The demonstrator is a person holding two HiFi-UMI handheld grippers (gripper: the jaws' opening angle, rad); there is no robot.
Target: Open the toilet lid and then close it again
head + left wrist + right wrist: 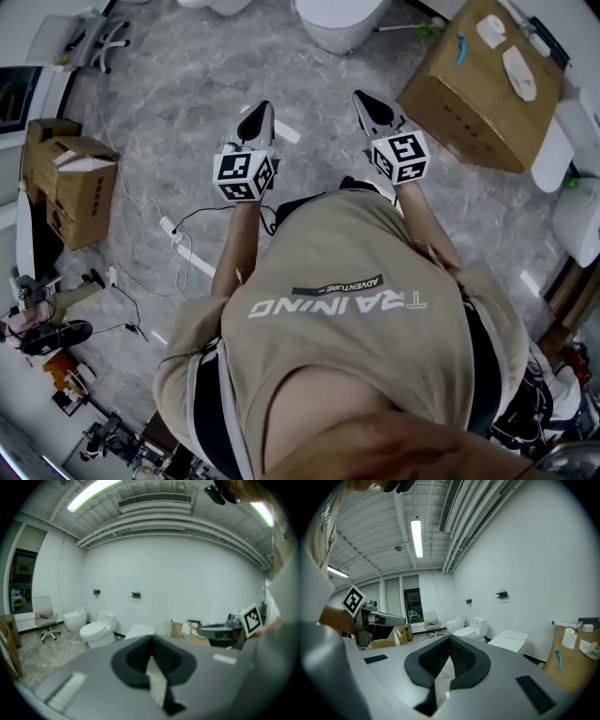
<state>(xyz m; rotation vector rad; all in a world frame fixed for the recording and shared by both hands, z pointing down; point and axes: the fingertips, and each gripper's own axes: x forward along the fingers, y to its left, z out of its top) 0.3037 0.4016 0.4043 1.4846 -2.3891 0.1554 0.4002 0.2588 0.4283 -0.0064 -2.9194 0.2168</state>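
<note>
Left claw (262,112) is pressed together on nothing; right claw (368,105) likewise. Both are held forward toward the toilet (339,21), well apart from it, likely for approach. Its lid (513,638) looks down.

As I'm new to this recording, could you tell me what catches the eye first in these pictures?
The two grippers stand out first: the left gripper and the right gripper are held side by side over the grey marbled floor, each with its jaws together on nothing. Ahead of them stands a white toilet, with a large cardboard box to its right.
</note>
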